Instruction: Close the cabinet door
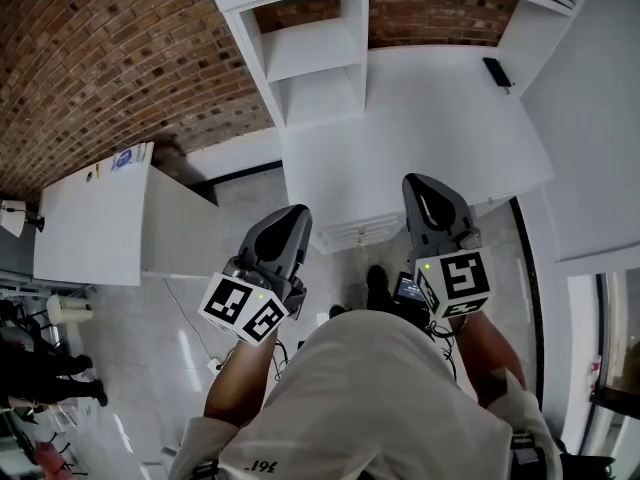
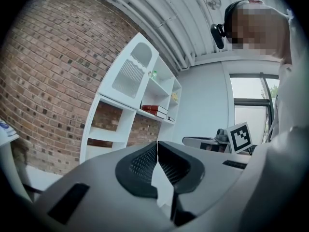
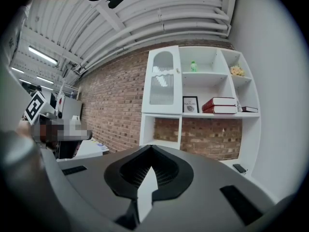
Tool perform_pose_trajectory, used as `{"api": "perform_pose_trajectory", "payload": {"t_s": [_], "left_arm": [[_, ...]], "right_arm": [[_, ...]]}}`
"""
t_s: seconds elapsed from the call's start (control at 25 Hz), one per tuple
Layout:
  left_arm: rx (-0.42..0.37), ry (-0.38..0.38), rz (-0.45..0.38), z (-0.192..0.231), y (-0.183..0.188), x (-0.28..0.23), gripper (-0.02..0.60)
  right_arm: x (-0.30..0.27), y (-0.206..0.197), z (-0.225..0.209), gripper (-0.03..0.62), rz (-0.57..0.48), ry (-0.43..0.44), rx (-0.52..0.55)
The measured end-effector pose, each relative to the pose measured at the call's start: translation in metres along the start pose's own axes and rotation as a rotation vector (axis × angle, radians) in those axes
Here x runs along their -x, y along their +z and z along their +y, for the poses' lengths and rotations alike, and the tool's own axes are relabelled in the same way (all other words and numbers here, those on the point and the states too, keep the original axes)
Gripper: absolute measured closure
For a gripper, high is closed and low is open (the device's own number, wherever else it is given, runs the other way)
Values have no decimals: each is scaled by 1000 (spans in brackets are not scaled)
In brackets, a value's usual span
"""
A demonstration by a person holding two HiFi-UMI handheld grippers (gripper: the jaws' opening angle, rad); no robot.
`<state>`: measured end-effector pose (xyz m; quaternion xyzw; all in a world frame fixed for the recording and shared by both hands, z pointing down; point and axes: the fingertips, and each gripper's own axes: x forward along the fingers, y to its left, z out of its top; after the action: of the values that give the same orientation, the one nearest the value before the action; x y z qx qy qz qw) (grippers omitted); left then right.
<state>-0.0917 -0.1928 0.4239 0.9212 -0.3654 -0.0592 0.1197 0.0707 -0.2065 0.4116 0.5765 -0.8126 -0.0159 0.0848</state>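
Both pairs of jaws together, empty: grey left gripper (image 2: 157,149); grey right gripper (image 3: 150,153); white arched-panel cabinet door (image 3: 163,79) top-left of white shelf unit (image 3: 147,129) looks flush (task seemingly done); grippers well apart from it.

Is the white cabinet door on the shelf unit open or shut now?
Shut, as far as it shows: the door lies flush with the front of the shelf unit, with no gap at its edge.

"NATURE" on framed pic (image 3: 190,104)
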Motion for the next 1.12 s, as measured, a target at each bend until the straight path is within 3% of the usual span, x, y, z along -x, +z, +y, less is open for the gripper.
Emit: {"api": "perform_pose_trajectory", "payload": {"t_s": [1.12], "left_arm": [[31,-63,63,-14,-20,-6,574]], "right_arm": [[-3,-12,6,568,37,14,23]]}}
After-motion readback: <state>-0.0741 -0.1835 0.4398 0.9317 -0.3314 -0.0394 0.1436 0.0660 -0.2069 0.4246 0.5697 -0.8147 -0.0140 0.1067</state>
